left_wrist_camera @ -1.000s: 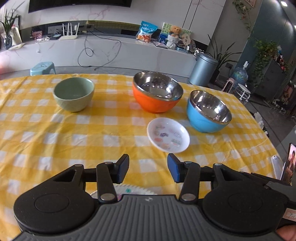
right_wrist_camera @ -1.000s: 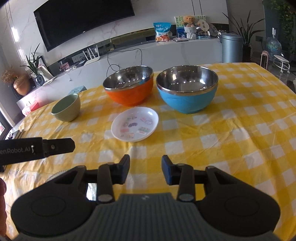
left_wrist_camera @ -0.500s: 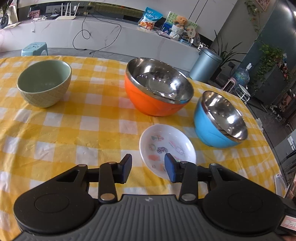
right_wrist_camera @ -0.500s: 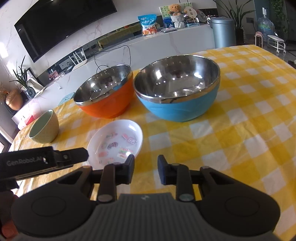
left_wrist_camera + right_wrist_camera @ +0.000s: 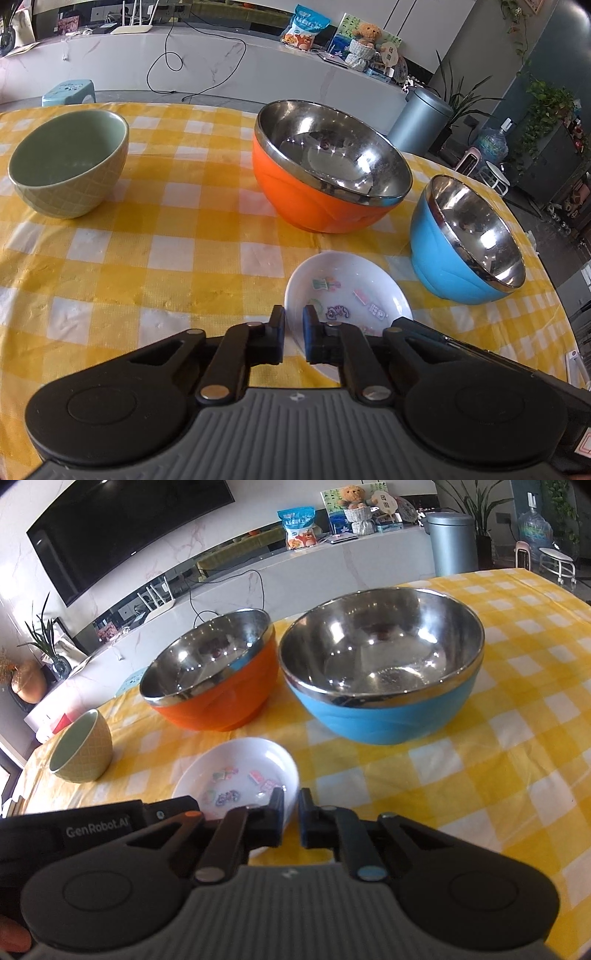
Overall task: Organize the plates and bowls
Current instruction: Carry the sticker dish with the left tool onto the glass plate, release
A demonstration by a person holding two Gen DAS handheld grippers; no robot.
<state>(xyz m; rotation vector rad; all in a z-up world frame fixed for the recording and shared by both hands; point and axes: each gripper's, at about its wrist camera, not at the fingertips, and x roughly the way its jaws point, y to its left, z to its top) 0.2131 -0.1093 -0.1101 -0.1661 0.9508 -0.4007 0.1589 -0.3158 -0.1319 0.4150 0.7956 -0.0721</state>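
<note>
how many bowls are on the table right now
3: green bowl at the left, orange bowl in the middle, blue bowl at the right. The small white plate in front isn't counted. None seems hidden.

The surface point(image 5: 177, 251) wore a yellow-and-white checked cloth. Just ahead of the black left claw point(image 5: 293, 325) lay a white plate point(image 5: 347, 288) printed with small coloured pictures. Beyond it stood an orange bowl point(image 5: 317, 199) and, to the right, a blue bowl point(image 5: 443, 266), both silver inside. Far left sat a pale green bowl point(image 5: 70, 173) with a yellowish, lattice-patterned outside.
</note>
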